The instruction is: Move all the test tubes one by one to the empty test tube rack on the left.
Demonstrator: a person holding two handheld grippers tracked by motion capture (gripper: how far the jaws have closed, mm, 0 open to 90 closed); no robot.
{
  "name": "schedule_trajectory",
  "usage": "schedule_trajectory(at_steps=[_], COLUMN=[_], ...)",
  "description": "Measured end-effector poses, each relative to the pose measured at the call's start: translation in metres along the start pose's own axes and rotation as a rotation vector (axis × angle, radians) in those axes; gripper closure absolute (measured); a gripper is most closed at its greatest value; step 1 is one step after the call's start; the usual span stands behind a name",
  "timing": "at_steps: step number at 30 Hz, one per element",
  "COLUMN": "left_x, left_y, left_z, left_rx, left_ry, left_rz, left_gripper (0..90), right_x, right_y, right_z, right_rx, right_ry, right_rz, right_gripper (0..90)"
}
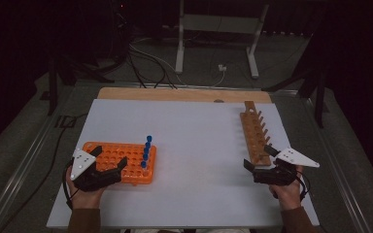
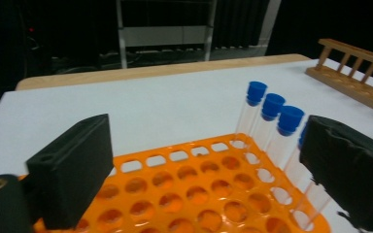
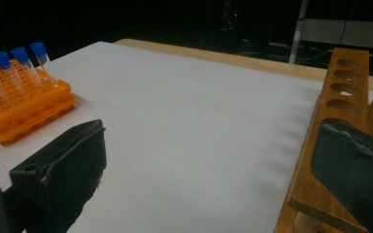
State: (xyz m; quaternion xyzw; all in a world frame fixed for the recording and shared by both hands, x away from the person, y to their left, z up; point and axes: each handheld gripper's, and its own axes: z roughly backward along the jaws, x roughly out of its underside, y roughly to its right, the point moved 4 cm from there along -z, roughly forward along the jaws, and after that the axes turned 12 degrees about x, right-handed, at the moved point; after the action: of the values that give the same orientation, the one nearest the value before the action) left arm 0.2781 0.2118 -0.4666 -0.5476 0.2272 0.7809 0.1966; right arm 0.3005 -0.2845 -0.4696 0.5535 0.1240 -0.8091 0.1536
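Both jaws apart and empty: my left hand-held gripper (image 1: 108,165) hovers over the orange rack (image 1: 119,162) at 8 o'clock on the worktop (image 1: 199,145), right hand-held gripper (image 1: 258,158) beside the wooden rack (image 1: 255,138) at 4 o'clock; I'd centre on one blue-capped tube (image 2: 277,128), gripping below its cap.

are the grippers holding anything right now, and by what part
Nothing is held. The left gripper is open over the orange rack, beside the tubes. The right gripper is open by the wooden rack.
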Motion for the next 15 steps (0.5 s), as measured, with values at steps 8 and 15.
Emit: schedule_trajectory(at_steps=[8, 15], left_x=[0.0008, 0.0009], left_y=[-0.0053, -0.0080], left_z=[0.0009, 0.0025], left_rx=[-0.030, -0.046], left_ry=[0.018, 0.024], left_rz=[0.007, 0.012], left_gripper=[1.0, 0.6], right_x=[0.0020, 0.0067], right_y=[0.0020, 0.0050], right_z=[0.0025, 0.0021], right_rx=[-0.002, 0.016], right_ry=[0.026, 0.017], right_rz=[-0.004, 0.004], right_gripper=[0.0, 0.0])
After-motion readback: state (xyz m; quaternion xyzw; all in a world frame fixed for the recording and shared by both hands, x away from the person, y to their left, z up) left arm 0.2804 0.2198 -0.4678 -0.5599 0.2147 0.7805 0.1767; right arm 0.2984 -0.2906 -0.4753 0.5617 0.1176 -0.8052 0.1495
